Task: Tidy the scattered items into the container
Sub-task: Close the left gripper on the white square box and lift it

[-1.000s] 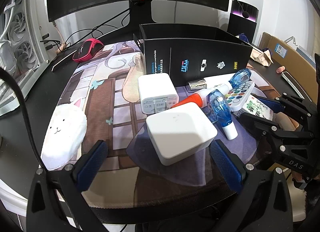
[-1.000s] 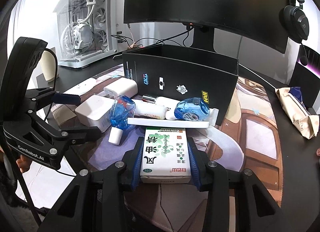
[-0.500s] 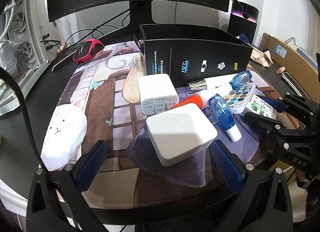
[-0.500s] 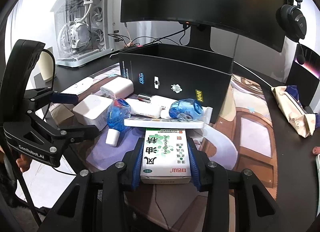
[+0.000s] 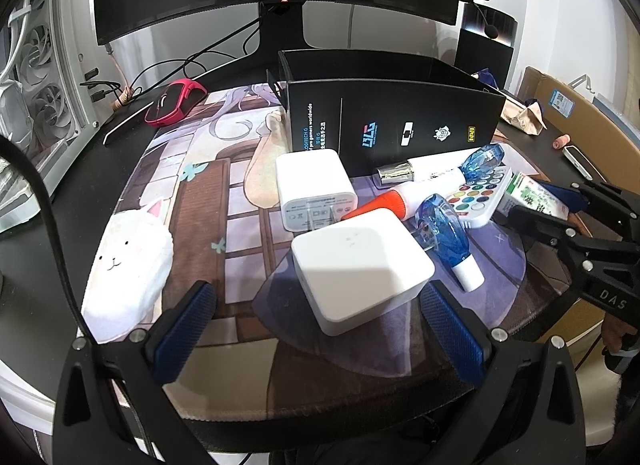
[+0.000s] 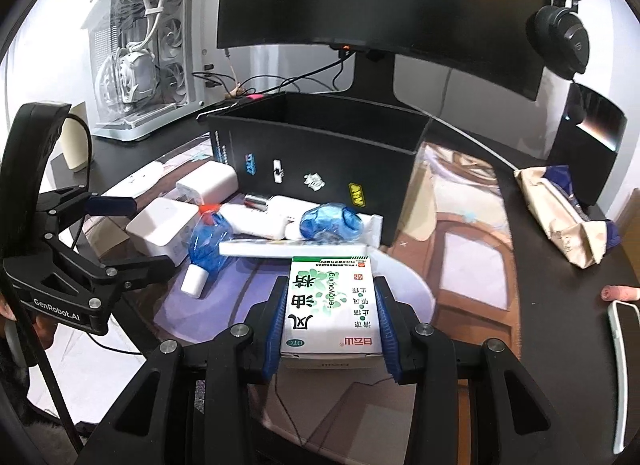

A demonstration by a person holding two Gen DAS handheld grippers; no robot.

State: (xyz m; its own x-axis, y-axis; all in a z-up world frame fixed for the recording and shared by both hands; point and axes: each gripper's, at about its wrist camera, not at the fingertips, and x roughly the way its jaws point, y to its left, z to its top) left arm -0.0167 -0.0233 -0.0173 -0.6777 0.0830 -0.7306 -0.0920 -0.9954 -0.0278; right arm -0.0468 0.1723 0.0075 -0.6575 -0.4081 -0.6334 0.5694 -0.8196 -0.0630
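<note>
Here the right gripper [image 6: 330, 309] clamps the green-and-white cardboard medicine box [image 6: 331, 305], just short of the black open-topped cardboard container [image 6: 320, 169]. Carried low, it could catch that container's front wall. The left gripper [image 5: 320, 329] gapes empty.

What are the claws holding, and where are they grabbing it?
The right claw squeezes the green-and-white box by its two long sides. The left claw holds nothing.
</note>
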